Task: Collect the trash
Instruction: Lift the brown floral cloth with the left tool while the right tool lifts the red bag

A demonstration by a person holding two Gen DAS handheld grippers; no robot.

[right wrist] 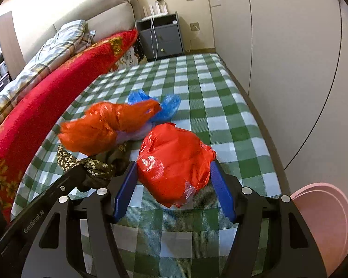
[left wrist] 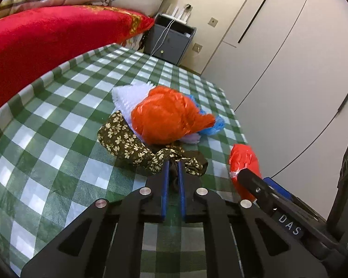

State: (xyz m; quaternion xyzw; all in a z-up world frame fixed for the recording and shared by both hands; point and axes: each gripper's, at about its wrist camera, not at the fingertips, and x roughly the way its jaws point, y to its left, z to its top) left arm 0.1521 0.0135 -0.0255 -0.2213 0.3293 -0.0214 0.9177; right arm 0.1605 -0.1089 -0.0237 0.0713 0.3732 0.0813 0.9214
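A dark floral cloth (left wrist: 127, 143) lies on the green checked table (left wrist: 58, 120). My left gripper (left wrist: 174, 165) is shut on its near end. An orange plastic bag (left wrist: 167, 115) rests on the cloth over white (left wrist: 127, 95) and blue plastic (left wrist: 217, 125). A red plastic bag (right wrist: 174, 162) sits between the wide jaws of my right gripper (right wrist: 172, 164), touching both blue pads, jaws wide apart around it. The red bag also shows in the left wrist view (left wrist: 243, 162). The orange bag (right wrist: 104, 125), blue plastic (right wrist: 164, 106) and floral cloth (right wrist: 90, 164) show in the right wrist view.
A red blanket (left wrist: 46, 41) on a bed borders the table's left side. A grey nightstand (left wrist: 171, 39) stands beyond the far end. White cabinets (left wrist: 290, 58) run along the right. A pink bin (right wrist: 324, 222) stands at the near right corner.
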